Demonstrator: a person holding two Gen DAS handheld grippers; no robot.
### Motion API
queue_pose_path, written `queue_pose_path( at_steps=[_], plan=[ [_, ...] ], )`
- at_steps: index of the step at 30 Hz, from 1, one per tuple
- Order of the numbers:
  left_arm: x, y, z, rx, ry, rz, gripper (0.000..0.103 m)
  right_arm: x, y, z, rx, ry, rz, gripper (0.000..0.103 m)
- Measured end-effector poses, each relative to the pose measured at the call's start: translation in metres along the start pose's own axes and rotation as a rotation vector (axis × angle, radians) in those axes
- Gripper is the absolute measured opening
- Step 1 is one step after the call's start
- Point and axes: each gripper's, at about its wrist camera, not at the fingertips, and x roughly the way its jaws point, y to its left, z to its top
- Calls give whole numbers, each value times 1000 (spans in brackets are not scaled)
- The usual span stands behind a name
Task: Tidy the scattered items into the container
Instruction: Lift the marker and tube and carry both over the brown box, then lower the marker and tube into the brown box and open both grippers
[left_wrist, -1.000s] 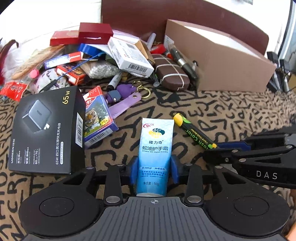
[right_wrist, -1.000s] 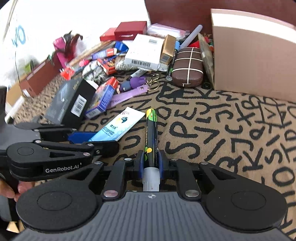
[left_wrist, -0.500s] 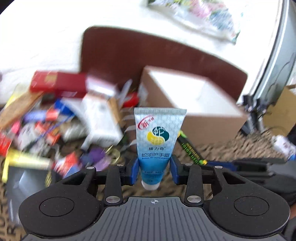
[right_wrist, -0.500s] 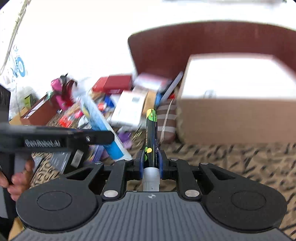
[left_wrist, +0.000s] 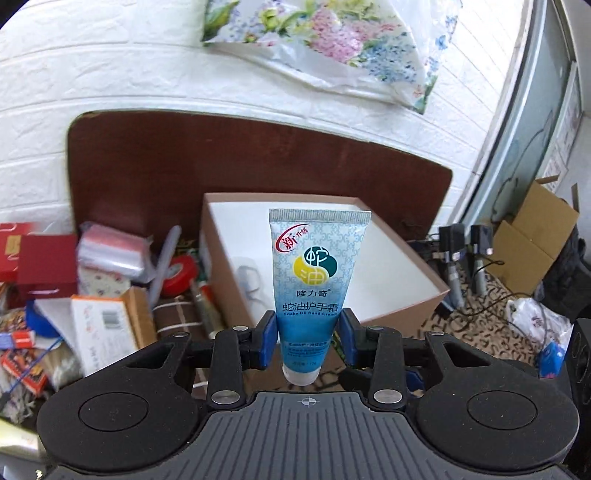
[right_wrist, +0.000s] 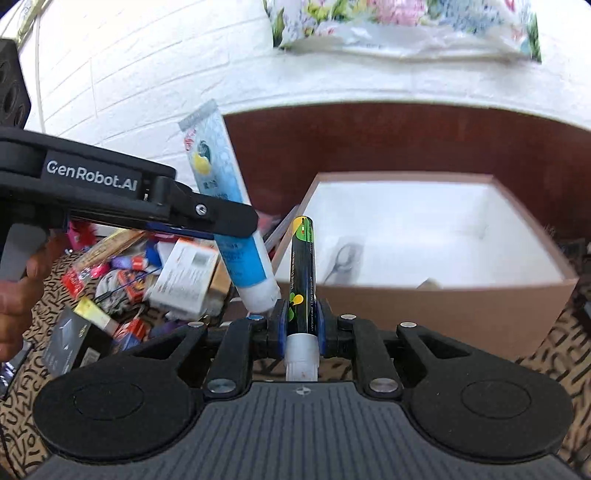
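My left gripper (left_wrist: 307, 338) is shut on a blue hand cream tube (left_wrist: 312, 280), held upright in the air in front of the open cardboard box (left_wrist: 406, 295). My right gripper (right_wrist: 302, 326) is shut on a black marker with yellow-green print (right_wrist: 302, 273), also lifted and pointing at the box (right_wrist: 443, 306). In the right wrist view the left gripper (right_wrist: 207, 218) and its tube (right_wrist: 229, 218) are at the upper left, close beside the marker. The box has a white inside holding a small dark item (right_wrist: 343, 258).
A pile of scattered items lies left of the box: a white barcode carton (left_wrist: 107, 328), red boxes (left_wrist: 40, 262), red tape roll (left_wrist: 181, 273), brown striped case (left_wrist: 181, 317), black charger box (right_wrist: 70, 339). A brown board (left_wrist: 147, 166) stands behind. Cables and another carton (left_wrist: 532, 243) are at right.
Both grippers have lifted their items off the patterned cloth and risen toward the box; the view now looks down into its open top.
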Motion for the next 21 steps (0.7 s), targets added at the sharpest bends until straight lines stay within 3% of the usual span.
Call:
queue_pose_path(
  at_steps=[3, 6, 11, 21],
  plan=[
    [0, -9, 7, 28, -2, 1, 35, -2, -5, 6, 25, -13, -4, 18],
    [0, -18, 18, 65, -5, 21, 35, -6, -32, 22, 192, -26, 60, 18],
    [15, -24, 43, 70, -4, 23, 36, -1, -65, 61, 210, -50, -39, 18],
    [123, -20, 88, 29, 92, 75, 36, 62, -142, 115, 262, 53, -151, 18]
  ],
)
